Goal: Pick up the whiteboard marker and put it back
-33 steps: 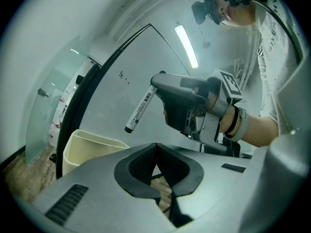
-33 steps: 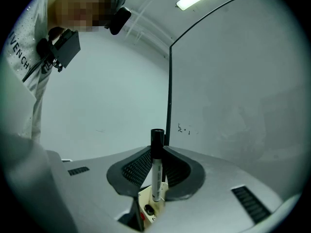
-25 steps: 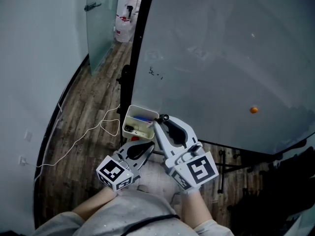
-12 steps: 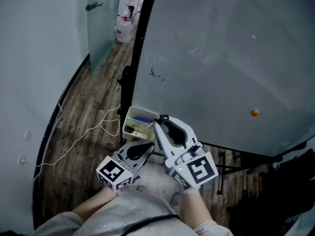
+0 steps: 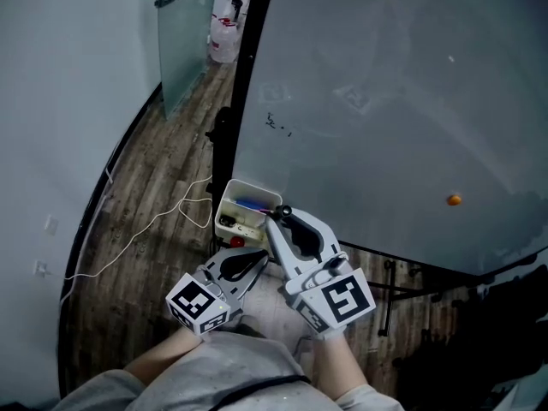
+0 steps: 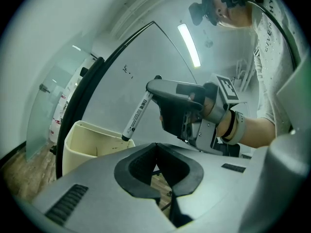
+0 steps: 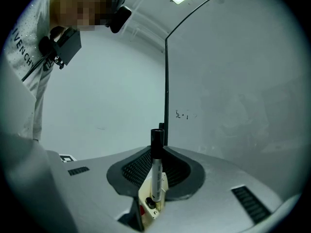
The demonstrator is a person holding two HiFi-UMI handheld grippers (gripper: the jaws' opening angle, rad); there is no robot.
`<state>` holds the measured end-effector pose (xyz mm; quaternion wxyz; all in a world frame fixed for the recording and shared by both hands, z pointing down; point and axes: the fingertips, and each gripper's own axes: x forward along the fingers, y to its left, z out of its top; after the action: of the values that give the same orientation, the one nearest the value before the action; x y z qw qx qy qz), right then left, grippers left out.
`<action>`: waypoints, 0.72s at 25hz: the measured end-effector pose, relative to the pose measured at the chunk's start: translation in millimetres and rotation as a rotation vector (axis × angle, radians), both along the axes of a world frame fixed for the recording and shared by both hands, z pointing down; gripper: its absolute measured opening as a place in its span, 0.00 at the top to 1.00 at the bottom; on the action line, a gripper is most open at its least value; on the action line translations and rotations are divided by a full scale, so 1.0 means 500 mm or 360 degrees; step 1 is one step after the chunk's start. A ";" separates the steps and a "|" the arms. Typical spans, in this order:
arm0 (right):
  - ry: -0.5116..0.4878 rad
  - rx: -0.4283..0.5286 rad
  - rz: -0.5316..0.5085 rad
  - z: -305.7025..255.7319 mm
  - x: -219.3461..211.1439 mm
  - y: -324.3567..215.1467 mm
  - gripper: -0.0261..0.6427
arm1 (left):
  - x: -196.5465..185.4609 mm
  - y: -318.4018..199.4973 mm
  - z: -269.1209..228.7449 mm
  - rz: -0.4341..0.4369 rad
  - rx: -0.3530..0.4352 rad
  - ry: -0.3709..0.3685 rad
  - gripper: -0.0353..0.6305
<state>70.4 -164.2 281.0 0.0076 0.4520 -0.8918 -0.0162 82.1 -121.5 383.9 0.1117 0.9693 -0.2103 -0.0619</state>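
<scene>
Whiteboard (image 5: 385, 101), right gripper (image 5: 276, 220) holding marker (image 7: 156, 171)

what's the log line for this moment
right gripper: shut on marker | marker: tilted, lower end over box | left gripper: shut, empty | put-back: not yet done

Looking smooth and faintly glossy across the large pale-grey whiteboard (image 5: 385, 101), catching soft reflections. Showing rough, matt grain along the brown wooden plank floor (image 5: 163, 187). Reading as matt moulded plastic on the cream rectangular box (image 5: 222, 202), the grey left gripper (image 5: 257, 255) and the grey right gripper (image 5: 278, 215), ribbed black pads (image 7: 133, 171) looking rubbery. Gleaming slightly on the white-barrelled, black-capped plastic whiteboard marker (image 7: 156, 174).
</scene>
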 end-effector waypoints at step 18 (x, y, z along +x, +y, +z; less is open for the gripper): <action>-0.0001 -0.0161 -0.0038 0.117 0.018 -0.023 0.85 | 0.008 -0.007 0.059 -0.0052 -0.0087 -0.0086 0.92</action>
<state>79.7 -175.5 339.6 0.0300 0.4404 -0.8968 0.0288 86.0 -125.0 413.3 0.1313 0.9636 -0.2306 -0.0317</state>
